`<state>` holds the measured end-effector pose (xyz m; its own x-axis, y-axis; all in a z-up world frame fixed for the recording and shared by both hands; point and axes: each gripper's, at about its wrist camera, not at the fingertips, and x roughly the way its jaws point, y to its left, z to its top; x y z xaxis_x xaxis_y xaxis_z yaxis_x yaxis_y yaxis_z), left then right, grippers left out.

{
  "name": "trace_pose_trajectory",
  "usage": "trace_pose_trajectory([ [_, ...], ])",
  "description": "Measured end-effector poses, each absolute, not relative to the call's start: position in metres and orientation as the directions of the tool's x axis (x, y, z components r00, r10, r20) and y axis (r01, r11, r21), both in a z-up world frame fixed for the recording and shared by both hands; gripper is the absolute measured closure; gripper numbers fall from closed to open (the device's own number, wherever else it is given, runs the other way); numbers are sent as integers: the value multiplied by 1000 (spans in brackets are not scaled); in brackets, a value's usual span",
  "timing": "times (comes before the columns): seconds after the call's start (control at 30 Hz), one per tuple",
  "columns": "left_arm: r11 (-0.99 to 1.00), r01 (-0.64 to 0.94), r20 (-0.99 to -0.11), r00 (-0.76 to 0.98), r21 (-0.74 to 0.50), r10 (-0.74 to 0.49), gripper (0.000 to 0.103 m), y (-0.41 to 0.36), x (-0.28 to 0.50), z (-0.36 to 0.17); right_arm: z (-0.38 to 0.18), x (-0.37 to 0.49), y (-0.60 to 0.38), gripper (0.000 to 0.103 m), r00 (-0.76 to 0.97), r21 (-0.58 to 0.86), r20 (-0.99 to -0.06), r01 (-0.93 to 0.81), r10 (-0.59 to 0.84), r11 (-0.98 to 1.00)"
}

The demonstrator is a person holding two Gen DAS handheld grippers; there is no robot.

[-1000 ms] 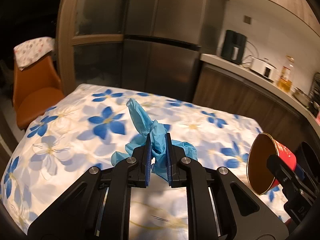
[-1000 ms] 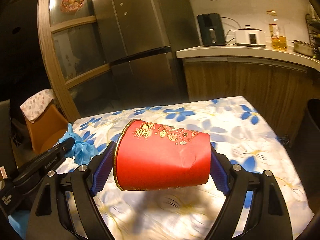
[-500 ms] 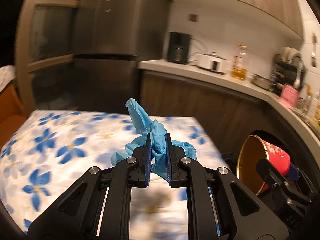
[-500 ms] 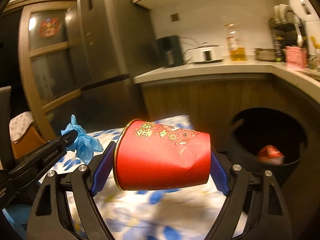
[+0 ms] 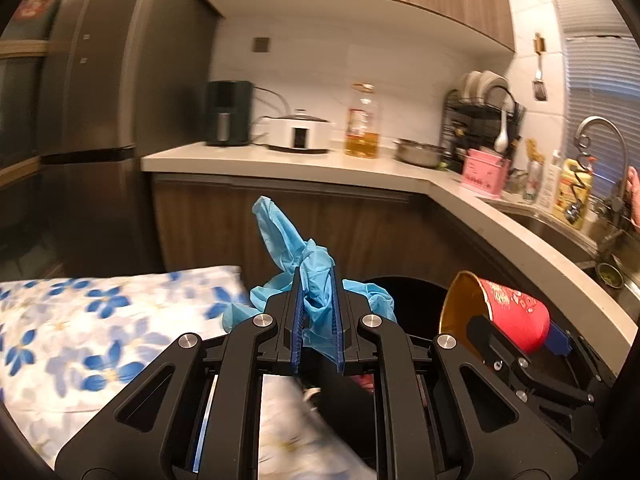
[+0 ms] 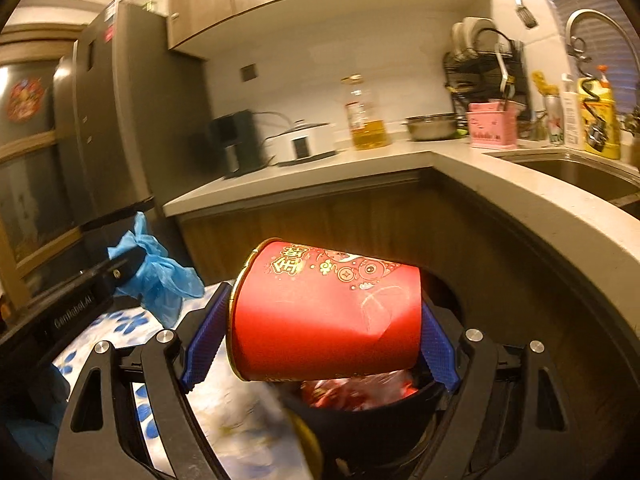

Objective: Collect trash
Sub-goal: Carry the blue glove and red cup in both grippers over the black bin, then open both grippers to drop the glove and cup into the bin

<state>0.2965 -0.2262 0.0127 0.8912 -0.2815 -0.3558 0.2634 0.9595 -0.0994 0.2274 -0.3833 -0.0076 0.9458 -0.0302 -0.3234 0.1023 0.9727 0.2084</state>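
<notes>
Both grippers have swung away from the floral-covered bench toward the kitchen corner; a second ago the flowered cloth filled each view, and now only its edge (image 5: 120,312) shows at lower left while a dark round bin (image 6: 372,404) has come in below the right gripper.

The left gripper (image 5: 317,320) has its jaws clenched on a crumpled blue glove (image 5: 296,248), thin, glossy and wrinkled, one limp finger standing up above the blue ribbed pads and loose folds spilling out to both sides. In the right wrist view the same glove (image 6: 160,272) hangs at the left, over the cloth's edge.

The right gripper (image 6: 320,332) has its jaws spread wide and grasping a red paper cup (image 6: 332,308) end to end, lying on its side, rim to the left. The cup is smooth card with gold and white printed characters, a gold-lined mouth seen in the left wrist view (image 5: 504,312), and a creased dent near its base. It is held just above the bin's opening, where red crumpled wrappers (image 6: 360,388) lie inside.

The bin sits tight in the nook between the bench's corner and the curved wooden cabinet front under the pale stone worktop (image 6: 520,200). Open space is narrow there; the worktop edge overhangs on the right.
</notes>
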Motion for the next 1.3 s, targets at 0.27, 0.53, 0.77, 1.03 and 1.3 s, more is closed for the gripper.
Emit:
trace_pose_trajectory([
  [0.27, 937, 322, -359, 865, -138, -350, 91, -258, 324, 1, -11, 243, -414, 21, 942, 231, -327, 153, -71, 961],
  [0.53, 929, 341, -348, 861, -145, -370, 91, -266, 336, -7, -10, 250, -426, 21, 944, 260, -322, 166, -77, 951],
  [0.77, 923, 357, -334, 861, -141, -384, 91, -270, 339, -7, -7, 257, -428, 21, 946, 269, -318, 159, -68, 950],
  [1.03, 917, 376, -330, 855, -135, -399, 91, -277, 341, -10, -4, 263, -434, 21, 948, 282, -314, 154, -60, 947],
  [1.3, 910, 399, -316, 854, -113, -413, 64, -283, 340, -16, -2, 271, -440, 20, 947, 323, -319, 149, -41, 935],
])
